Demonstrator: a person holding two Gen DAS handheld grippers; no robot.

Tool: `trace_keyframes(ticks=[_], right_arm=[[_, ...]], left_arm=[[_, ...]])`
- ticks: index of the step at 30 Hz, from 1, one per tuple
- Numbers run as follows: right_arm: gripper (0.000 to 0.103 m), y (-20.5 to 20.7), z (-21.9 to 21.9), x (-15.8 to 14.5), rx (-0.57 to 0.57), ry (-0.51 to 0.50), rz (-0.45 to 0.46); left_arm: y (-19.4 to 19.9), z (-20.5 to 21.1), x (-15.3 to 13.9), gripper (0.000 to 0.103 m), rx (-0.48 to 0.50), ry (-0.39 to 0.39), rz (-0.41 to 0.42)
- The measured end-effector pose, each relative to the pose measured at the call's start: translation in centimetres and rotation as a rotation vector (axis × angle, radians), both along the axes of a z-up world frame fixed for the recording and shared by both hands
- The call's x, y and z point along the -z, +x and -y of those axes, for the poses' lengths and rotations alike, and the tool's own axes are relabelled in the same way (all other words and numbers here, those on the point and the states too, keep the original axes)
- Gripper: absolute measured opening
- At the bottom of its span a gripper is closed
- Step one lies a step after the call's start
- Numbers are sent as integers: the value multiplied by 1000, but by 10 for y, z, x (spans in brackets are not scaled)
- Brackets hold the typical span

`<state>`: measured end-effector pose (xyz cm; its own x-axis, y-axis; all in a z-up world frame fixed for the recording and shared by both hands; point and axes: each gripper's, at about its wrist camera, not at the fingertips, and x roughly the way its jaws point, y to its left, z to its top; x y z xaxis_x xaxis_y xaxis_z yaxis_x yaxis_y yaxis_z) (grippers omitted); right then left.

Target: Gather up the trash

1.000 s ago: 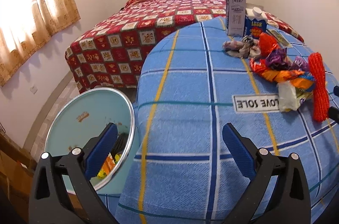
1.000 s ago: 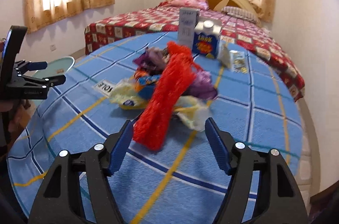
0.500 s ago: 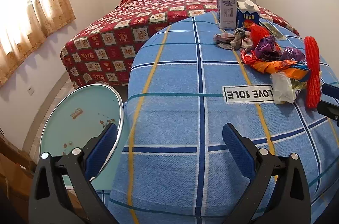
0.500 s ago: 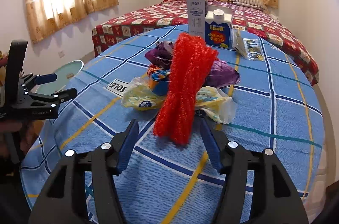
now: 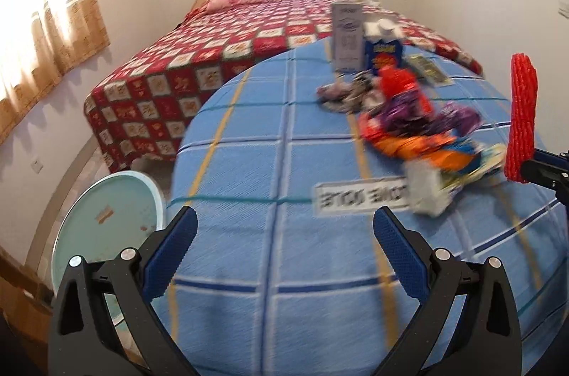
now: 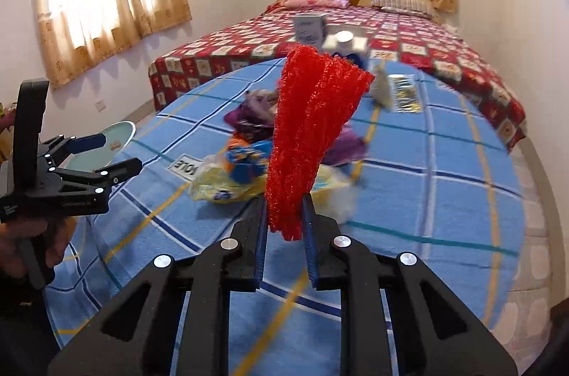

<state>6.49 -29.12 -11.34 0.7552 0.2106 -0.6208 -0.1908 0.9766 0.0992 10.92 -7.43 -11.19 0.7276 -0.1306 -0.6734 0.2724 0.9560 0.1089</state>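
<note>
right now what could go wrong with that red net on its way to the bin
The right gripper pinches only the low end of the red net, so it may slip out or flop onto the wrapper pile. The bin sits beyond the left gripper, so the two may bump.

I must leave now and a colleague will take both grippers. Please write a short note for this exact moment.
Right gripper: shut on the red net, lifted above the table.
Left gripper: open, holds nothing, over the table edge.
Bin: on the floor beside the table, on the left gripper's side.
Done: net picked up.
Left: drop the net in the bin, then collect the wrapper pile and the two cartons behind it.
</note>
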Motion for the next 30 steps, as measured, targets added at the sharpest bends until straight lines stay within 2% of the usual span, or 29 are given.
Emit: trace_keyframes(ticks=[3,6,9,10,11,12,15,17,22,26,30], right_arm=[[19,-3,17,0,46,-72,-23],[20,0,29,9,79,-167,-84],[22,6,34,22,77,-234,-136],[28,6,36,23,83,-239,-128],[45,5,39,23,97,-239,-113],[52,3,42,25,103,-234,-98],[57,-1,48,31,114,-208,-83],[66,-3,56,33,130,-175,-70],[67,-4,60,31,138,-135,-57],[69,-2,58,31,131,-120,-45],[69,-1,55,31,130,-109,-31]], left_arm=[[0,28,-7,97,47,-10,17],[3,55,-8,97,83,1,33],[7,80,-7,97,109,11,29],[8,87,-7,97,114,13,30],[9,94,-8,97,122,13,32],[10,98,-9,97,126,13,34],[13,110,-8,97,135,21,30],[16,113,-3,97,134,34,19],[21,103,8,97,117,77,-8],[17,65,7,97,85,113,3],[26,23,14,97,8,153,-9]])
